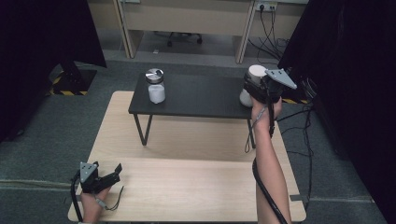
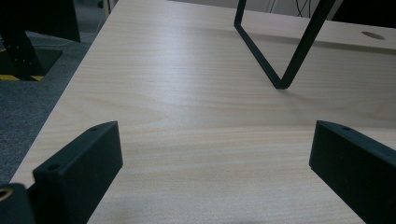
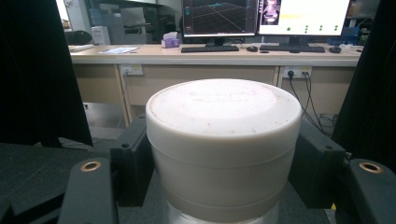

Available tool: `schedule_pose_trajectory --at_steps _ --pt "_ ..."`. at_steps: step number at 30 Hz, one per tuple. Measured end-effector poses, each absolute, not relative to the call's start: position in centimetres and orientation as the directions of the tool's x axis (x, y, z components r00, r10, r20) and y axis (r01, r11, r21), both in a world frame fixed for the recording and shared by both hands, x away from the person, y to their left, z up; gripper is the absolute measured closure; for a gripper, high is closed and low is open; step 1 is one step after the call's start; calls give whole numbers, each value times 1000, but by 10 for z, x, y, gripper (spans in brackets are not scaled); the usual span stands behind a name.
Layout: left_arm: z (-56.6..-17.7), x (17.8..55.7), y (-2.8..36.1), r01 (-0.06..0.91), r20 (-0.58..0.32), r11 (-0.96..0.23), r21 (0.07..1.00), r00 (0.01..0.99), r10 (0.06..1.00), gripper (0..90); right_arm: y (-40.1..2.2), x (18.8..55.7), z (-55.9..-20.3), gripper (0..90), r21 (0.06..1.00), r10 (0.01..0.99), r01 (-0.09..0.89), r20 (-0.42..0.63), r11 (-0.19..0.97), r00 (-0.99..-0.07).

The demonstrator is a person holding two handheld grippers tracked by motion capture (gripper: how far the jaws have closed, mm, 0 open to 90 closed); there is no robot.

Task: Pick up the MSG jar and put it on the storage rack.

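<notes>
A silver-lidded jar (image 1: 155, 86) stands on the black low table (image 1: 196, 98) — monitors (image 3: 219, 16) glow behind.

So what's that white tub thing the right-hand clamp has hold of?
The white container is a squat round tub with a flat, matte, faintly speckled lid, plastic by the look of it, above what seems a shiny metal base. It stands upright at the right end of the black shelf, itself on the wooden table. The right gripper is shut on it, one black jaw pressing each side.
</notes>
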State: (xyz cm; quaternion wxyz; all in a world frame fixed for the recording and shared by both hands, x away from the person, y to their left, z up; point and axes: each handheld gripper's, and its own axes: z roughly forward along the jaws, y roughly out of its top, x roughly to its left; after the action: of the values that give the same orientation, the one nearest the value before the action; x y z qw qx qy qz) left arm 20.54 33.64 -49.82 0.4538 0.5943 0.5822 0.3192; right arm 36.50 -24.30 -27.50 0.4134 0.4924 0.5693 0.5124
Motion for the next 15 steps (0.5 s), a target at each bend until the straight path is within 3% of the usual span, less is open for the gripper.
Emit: schedule_pose_trajectory --at_steps 15 --pt "-498 205 336 401 -148 89 912 119 982 18 -244 365 -277 333 991 984 131 35 -12 -177"
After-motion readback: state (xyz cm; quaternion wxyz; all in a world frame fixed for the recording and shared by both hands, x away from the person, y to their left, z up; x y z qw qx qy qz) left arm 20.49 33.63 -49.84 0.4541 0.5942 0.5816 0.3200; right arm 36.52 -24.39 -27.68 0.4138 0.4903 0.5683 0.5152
